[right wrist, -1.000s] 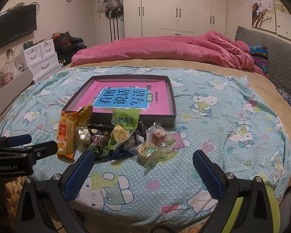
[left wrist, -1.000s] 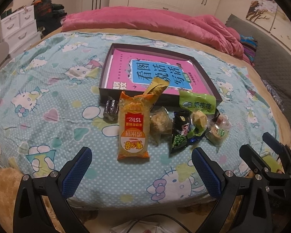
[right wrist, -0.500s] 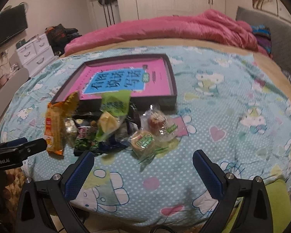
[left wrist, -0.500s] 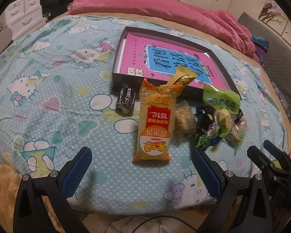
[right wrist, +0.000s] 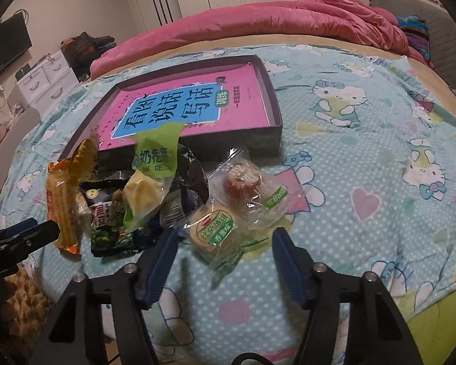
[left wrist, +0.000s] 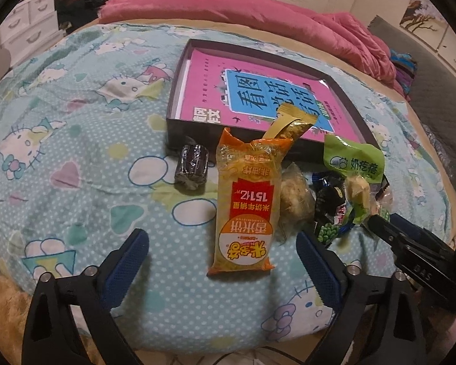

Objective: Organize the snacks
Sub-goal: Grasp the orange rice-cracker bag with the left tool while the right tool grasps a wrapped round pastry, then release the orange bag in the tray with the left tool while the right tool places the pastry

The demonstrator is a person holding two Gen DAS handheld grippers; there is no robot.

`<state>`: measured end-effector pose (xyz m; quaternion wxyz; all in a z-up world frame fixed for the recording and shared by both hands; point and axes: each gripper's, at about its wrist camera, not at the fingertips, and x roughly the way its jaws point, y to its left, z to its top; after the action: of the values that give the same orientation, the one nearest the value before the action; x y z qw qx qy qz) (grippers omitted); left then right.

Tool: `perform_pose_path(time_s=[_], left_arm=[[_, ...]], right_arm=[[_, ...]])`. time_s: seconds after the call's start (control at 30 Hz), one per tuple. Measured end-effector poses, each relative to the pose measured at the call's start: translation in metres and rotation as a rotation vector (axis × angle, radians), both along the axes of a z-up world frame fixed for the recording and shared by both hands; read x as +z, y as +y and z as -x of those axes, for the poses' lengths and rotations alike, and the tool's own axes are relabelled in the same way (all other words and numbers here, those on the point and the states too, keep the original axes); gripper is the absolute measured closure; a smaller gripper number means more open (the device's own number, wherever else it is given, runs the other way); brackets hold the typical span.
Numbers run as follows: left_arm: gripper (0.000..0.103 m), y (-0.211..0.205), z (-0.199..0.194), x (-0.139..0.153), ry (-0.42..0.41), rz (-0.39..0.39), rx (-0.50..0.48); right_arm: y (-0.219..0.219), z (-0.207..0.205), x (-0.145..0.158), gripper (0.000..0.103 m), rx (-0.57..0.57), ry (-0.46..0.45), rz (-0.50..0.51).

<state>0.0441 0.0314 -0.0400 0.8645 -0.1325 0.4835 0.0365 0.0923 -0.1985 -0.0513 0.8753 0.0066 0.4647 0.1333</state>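
A pile of snacks lies on the bed in front of a dark shallow box (left wrist: 197,127) (right wrist: 275,112) that holds a pink book. My left gripper (left wrist: 222,246) is open, its fingers either side of the near end of a long orange rice-cracker pack (left wrist: 246,210) (right wrist: 60,206). My right gripper (right wrist: 225,243) is open around a round green-labelled biscuit pack (right wrist: 217,231), with a clear-wrapped reddish cake (right wrist: 243,182) just beyond. A dark wrapped piece (left wrist: 191,167), a green-topped pack (left wrist: 354,161) (right wrist: 155,158) and a green-pea pack (right wrist: 106,222) lie in the pile.
The bed has a blue cartoon-cat sheet (left wrist: 76,152) (right wrist: 364,182) and a bunched pink duvet (left wrist: 288,21) (right wrist: 288,21) at the far side. White drawers (right wrist: 45,79) stand at the left. The bed's near edge is right under both grippers.
Both grippers have moved forward and down toward the snacks. The left now straddles the orange pack's near end; the right has narrowed and now brackets the round biscuit pack.
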Motion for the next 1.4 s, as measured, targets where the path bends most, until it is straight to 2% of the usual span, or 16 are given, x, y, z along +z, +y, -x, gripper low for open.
perform_pose_path(time_s=[0.27, 0.33, 0.4, 0.53, 0.63, 0.9, 1.1, 1.2, 1.4], left_arm=[[0.017, -0.001, -0.008, -0.006, 0.003, 0.015, -0.016], [0.022, -0.002, -0.011, -0.008, 0.007, 0.015, -0.017], [0.026, -0.003, -0.012, -0.010, 0.011, 0.016, -0.021], [0.048, -0.002, -0.016, -0.013, 0.012, 0.020, -0.029], [0.065, -0.001, -0.018, -0.017, 0.024, 0.066, -0.041], [0.066, 0.003, -0.009, -0.011, -0.009, 0.111, -0.043], [0.066, 0.004, 0.004, 0.013, -0.083, 0.103, -0.048], [0.066, 0.007, 0.007, 0.025, -0.117, 0.097, -0.046], [0.066, 0.017, -0.001, 0.038, -0.153, 0.084, -0.023]], right_arm=[[0.010, -0.006, -0.007, 0.041, 0.028, -0.007, 0.021], [0.013, -0.006, -0.008, 0.050, 0.047, -0.011, 0.019], [0.015, -0.005, -0.007, 0.052, 0.062, -0.019, 0.028], [0.015, -0.001, -0.005, 0.059, 0.081, -0.028, 0.020], [0.011, 0.004, -0.001, 0.062, 0.081, -0.033, -0.005], [0.002, 0.017, 0.018, 0.063, 0.074, -0.090, -0.045], [-0.011, 0.023, 0.030, 0.063, 0.041, -0.102, -0.093], [-0.016, 0.025, 0.041, 0.063, 0.024, -0.142, -0.117], [-0.018, 0.015, 0.060, 0.063, 0.025, -0.235, -0.097]])
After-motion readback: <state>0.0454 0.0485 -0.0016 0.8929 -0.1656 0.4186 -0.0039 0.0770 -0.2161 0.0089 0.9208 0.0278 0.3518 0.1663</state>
